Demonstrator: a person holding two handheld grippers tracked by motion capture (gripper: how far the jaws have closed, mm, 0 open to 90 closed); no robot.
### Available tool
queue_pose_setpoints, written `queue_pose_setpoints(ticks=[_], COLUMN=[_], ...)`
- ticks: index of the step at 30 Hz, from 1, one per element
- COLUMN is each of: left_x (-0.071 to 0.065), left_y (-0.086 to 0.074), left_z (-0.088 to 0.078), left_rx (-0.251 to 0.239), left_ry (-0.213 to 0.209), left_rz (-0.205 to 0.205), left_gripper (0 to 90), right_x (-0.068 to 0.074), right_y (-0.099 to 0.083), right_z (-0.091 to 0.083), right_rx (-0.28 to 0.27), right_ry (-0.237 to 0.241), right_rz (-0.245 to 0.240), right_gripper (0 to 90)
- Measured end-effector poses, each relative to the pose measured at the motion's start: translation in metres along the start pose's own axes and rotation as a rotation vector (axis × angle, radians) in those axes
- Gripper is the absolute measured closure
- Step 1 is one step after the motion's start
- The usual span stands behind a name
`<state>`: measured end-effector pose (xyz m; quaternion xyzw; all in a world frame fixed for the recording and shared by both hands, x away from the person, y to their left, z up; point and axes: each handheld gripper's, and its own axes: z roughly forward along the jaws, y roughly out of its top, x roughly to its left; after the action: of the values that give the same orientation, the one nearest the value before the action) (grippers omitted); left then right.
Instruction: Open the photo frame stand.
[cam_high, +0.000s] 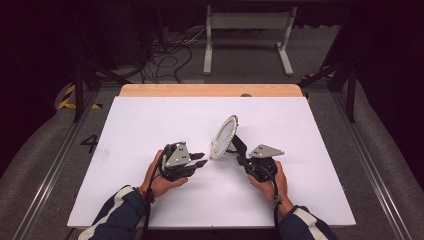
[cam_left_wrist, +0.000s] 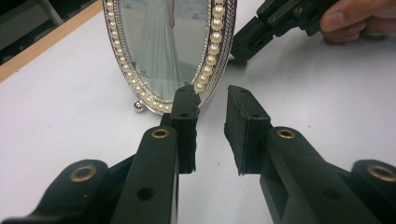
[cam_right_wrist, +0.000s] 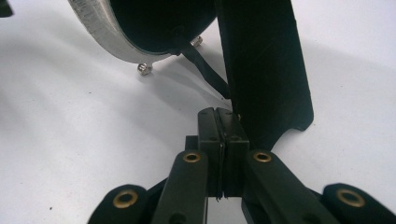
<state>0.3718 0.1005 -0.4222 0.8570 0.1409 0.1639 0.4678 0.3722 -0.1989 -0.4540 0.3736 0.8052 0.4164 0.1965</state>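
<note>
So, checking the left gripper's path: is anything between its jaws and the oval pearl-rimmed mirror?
Nothing: only bare white table lies between the left gripper and the oval pearl-rimmed mirror, seen in the left gripper view.

Frame (cam_high: 223, 136) upright on table (cam_high: 150, 130)

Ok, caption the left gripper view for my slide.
Open left gripper faces the oval pearl-rimmed silver picture frame on the white table.

A large dark "4" (cam_high: 90, 143) is marked on the grey floor (cam_high: 45, 150) left of the worktop (cam_high: 150, 130). Farther back on that floor lies yellow-and-black hazard striping (cam_high: 67, 97). Nothing else can be read.
</note>
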Motion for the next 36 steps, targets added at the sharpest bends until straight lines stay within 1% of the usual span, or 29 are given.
queue_pose_setpoints(ticks=[2, 8, 13, 15, 16, 17, 19, 21, 22, 24, 26, 27, 29, 30, 31, 32, 33, 34, 36], left_x=[0.001, 0.000, -0.001, -0.002, -0.002, -0.002, -0.002, -0.002, -0.002, -0.003, -0.004, -0.004, -0.006, -0.006, -0.006, -0.007, -0.007, -0.007, -0.007], left_y=[-0.002, -0.011, -0.027, -0.033, -0.035, -0.038, -0.042, -0.047, -0.049, -0.053, -0.056, -0.057, -0.060, -0.062, -0.062, -0.064, -0.064, -0.066, -0.067], left_z=[-0.005, -0.020, -0.033, -0.038, -0.039, -0.041, -0.045, -0.047, -0.048, -0.050, -0.051, -0.052, -0.055, -0.057, -0.057, -0.061, -0.061, -0.062, -0.064], left_rx=[0.007, 0.009, 0.038, 0.049, 0.055, 0.060, 0.068, 0.073, 0.083, 0.103, 0.110, 0.118, 0.116, 0.114, 0.114, 0.116, 0.116, 0.116, 0.112], left_ry=[0.005, 0.016, 0.028, 0.033, 0.036, 0.042, 0.048, 0.054, 0.058, 0.071, 0.074, 0.075, 0.091, 0.090, 0.090, 0.111, 0.111, 0.122, 0.127], left_rz=[0.003, -0.010, -0.030, -0.044, -0.041, -0.047, -0.055, -0.073, -0.076, -0.080, -0.088, -0.090, -0.093, -0.098, -0.098, -0.104, -0.104, -0.117, -0.125], left_gripper=[72.9, 71.6, 70.7, 68.7, 67.3, 65.9, 62.9, 59.4, 58.0, 53.9, 50.8, 49.3, 44.3, 44.1, 42.4, 40.2, 37.5, 35.1, 31.8], right_x=[-0.001, -0.003, -0.003, -0.004, -0.004, -0.003, 0.001, 0.007, 0.009, 0.017, 0.023, 0.025, 0.029, 0.030, 0.030, 0.032, 0.032, 0.032, 0.032], right_y=[0.000, 0.000, 0.001, 0.001, 0.002, 0.002, 0.003, 0.006, 0.007, 0.010, 0.014, 0.016, 0.018, 0.019, 0.019, 0.020, 0.020, 0.020, 0.021], right_z=[0.000, -0.001, 0.000, 0.000, 0.000, 0.000, -0.001, -0.002, -0.002, -0.002, -0.001, 0.000, 0.002, 0.004, 0.004, 0.007, 0.007, 0.011, 0.014], right_rx=[0.000, -0.003, -0.003, -0.004, -0.006, -0.009, -0.018, -0.040, -0.048, -0.063, -0.078, -0.081, -0.089, -0.091, -0.091, -0.092, -0.092, -0.088, -0.088], right_ry=[-0.003, -0.012, -0.020, -0.023, -0.024, -0.025, -0.030, 0.001, 0.010, 0.035, 0.043, 0.047, 0.052, 0.050, 0.050, 0.039, 0.039, 0.030, 0.034], right_rz=[0.002, 0.004, 0.003, 0.005, 0.009, 0.009, -0.014, -0.020, -0.022, -0.037, -0.040, -0.037, -0.030, -0.025, -0.025, -0.026, -0.026, -0.010, 0.013], right_gripper=[89.8, 89.0, 88.2, 86.3, 84.9, 83.1, 77.4, 76.0, 74.7, 69.2, 67.8, 66.0, 61.6, 59.5, 59.5, 55.8, 55.8, 51.3, 48.2])
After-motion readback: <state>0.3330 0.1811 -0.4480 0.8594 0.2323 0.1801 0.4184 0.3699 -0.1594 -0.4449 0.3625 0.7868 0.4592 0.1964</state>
